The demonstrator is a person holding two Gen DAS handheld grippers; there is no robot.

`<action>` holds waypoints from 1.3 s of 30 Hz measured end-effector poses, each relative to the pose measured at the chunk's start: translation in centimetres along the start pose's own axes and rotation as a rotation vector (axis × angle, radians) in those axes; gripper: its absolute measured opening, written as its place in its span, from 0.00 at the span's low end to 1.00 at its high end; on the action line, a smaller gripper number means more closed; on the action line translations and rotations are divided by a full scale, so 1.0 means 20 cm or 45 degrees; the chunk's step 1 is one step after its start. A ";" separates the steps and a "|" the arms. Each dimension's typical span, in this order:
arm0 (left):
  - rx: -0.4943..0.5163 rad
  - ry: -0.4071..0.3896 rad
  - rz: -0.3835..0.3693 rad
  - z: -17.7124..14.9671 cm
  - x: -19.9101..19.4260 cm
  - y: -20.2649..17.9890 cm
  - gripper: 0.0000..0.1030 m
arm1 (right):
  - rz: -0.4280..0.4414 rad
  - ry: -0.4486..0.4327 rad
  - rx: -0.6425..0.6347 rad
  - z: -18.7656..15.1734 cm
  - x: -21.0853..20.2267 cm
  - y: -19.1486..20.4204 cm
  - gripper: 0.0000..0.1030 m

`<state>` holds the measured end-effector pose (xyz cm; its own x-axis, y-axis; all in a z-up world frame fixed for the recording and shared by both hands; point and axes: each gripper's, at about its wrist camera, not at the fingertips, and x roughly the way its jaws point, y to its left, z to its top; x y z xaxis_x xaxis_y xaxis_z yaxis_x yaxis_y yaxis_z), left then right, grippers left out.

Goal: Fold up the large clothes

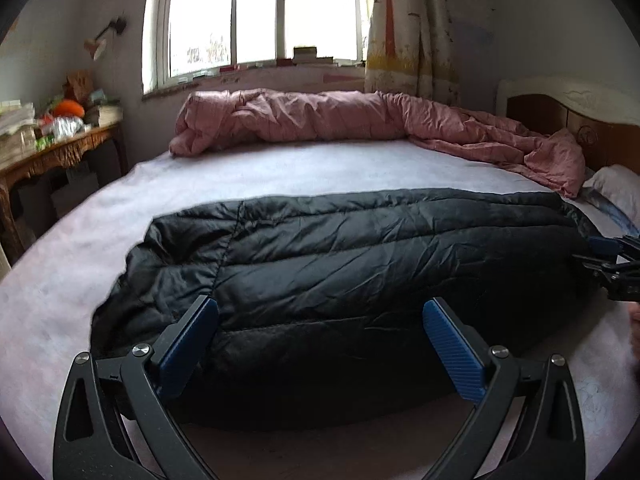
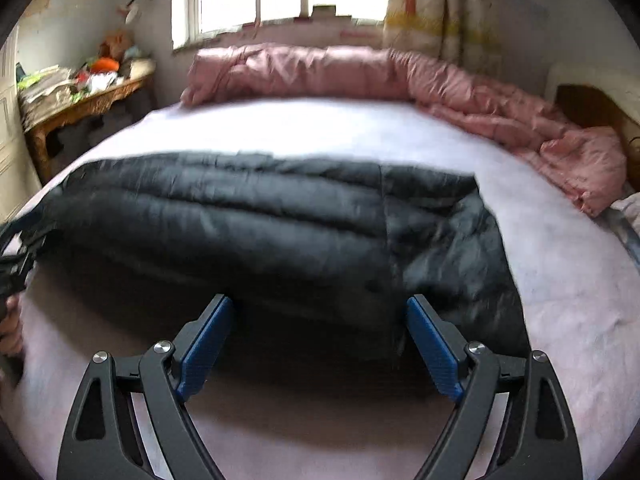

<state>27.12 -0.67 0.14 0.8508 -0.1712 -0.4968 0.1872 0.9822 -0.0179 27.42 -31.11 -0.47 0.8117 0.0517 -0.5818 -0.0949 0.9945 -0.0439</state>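
A black quilted puffer coat (image 1: pixel 340 264) lies folded lengthwise across the pale pink bed sheet (image 1: pixel 280 168). In the left wrist view my left gripper (image 1: pixel 320 312) hangs open just above the coat's near edge, its blue pads (image 1: pixel 452 352) spread wide with nothing between them. The right gripper's black tip (image 1: pixel 616 268) shows at the far right by the coat's end. In the blurred right wrist view the coat (image 2: pixel 280 232) fills the middle, and my right gripper (image 2: pixel 320 308) stands open over its near edge, holding nothing. The left gripper's tip (image 2: pixel 16 256) shows at the left edge.
A crumpled pink quilt (image 1: pixel 360 120) runs along the bed's far side under the window (image 1: pixel 260 16). A cluttered wooden table (image 1: pixel 52 148) stands at the left. The wooden headboard (image 1: pixel 580 120) and a pillow (image 1: pixel 616 184) are at the right. A hand (image 2: pixel 10 320) shows at the left edge.
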 end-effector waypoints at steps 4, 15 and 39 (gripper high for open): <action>-0.018 0.024 0.000 -0.01 0.02 0.01 0.99 | 0.018 0.020 0.021 0.03 0.14 0.00 0.87; 0.065 0.099 0.100 -0.04 0.09 -0.07 0.99 | 0.134 -0.063 0.153 0.06 0.06 -0.04 0.87; 0.072 0.123 0.181 -0.04 0.13 -0.08 0.87 | 0.352 0.057 0.233 0.06 0.08 0.27 0.08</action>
<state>28.56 -2.57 -1.87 0.8201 -0.0200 -0.5719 0.0981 0.9895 0.1061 28.94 -25.49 -0.64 0.7432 0.3215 -0.5868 -0.1992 0.9435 0.2647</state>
